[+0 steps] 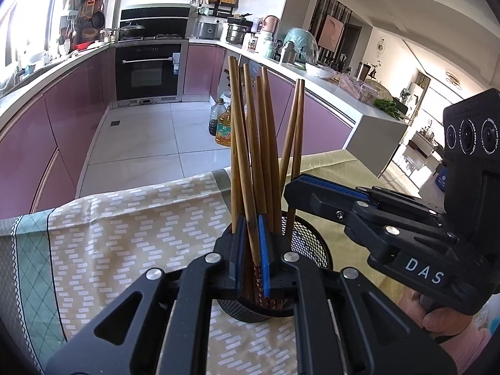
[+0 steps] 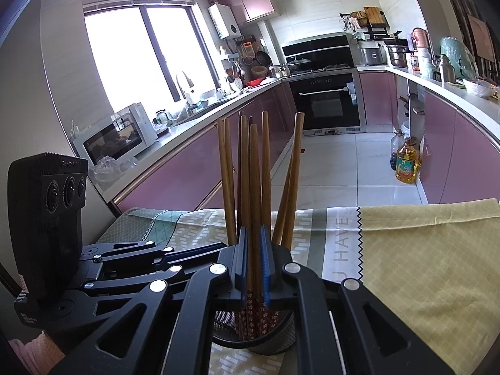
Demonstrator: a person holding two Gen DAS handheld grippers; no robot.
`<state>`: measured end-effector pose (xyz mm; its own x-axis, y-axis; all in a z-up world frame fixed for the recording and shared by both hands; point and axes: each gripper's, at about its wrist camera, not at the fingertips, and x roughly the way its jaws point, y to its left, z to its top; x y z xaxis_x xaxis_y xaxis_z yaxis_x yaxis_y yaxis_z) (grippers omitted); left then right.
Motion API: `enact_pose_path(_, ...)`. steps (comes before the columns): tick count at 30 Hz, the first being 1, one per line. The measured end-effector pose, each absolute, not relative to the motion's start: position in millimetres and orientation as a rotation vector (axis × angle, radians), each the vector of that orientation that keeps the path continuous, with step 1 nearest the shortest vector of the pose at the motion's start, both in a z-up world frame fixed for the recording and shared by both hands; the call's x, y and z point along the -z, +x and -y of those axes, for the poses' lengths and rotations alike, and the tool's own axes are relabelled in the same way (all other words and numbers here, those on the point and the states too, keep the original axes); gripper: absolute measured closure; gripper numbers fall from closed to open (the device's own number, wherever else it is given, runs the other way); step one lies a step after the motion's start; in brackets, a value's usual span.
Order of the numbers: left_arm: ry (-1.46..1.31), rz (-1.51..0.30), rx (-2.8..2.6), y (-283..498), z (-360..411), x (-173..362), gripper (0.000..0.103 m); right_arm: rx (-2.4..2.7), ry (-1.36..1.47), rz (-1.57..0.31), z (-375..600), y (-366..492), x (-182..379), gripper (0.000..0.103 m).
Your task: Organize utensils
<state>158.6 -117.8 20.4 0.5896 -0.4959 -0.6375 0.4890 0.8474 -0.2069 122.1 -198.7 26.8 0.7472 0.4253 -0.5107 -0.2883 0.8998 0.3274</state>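
Note:
A black mesh holder (image 1: 309, 243) stands on the patterned tablecloth (image 1: 125, 234) with several brown wooden chopsticks (image 1: 268, 143) upright in it. My left gripper (image 1: 251, 243) is shut on one chopstick (image 1: 250, 162) just above the holder's rim. My right gripper (image 2: 253, 259) is shut on a chopstick (image 2: 254, 181) over the same holder (image 2: 253, 343). The right gripper also shows in the left wrist view (image 1: 359, 206), reaching in from the right. The left gripper shows at the left of the right wrist view (image 2: 150, 256).
The table's far edge drops to a tiled kitchen floor (image 1: 140, 137). Oil bottles (image 1: 223, 125) stand on the floor by the pink cabinets. A plain yellow cloth (image 2: 431, 268) covers the table's right side. Counters carry a microwave (image 2: 118, 137) and pots.

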Motion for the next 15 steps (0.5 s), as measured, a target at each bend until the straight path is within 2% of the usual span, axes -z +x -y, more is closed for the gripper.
enact_pose_path(6, -0.014, -0.746, 0.564, 155.6, 115.4, -19.2, 0.094, -0.395, 0.225, -0.610, 197.1, 117.2, -28.1, 0.090)
enact_pose_path(9, -0.010, -0.740, 0.554, 152.9, 114.6, -19.2, 0.090, -0.391, 0.215, -0.607, 196.5, 115.4, -28.9, 0.090)
enact_pose_path(15, -0.002, -0.712, 0.529, 142.1, 109.3, -20.9, 0.074, -0.378, 0.203, -0.595, 196.6, 106.8, -28.8, 0.083)
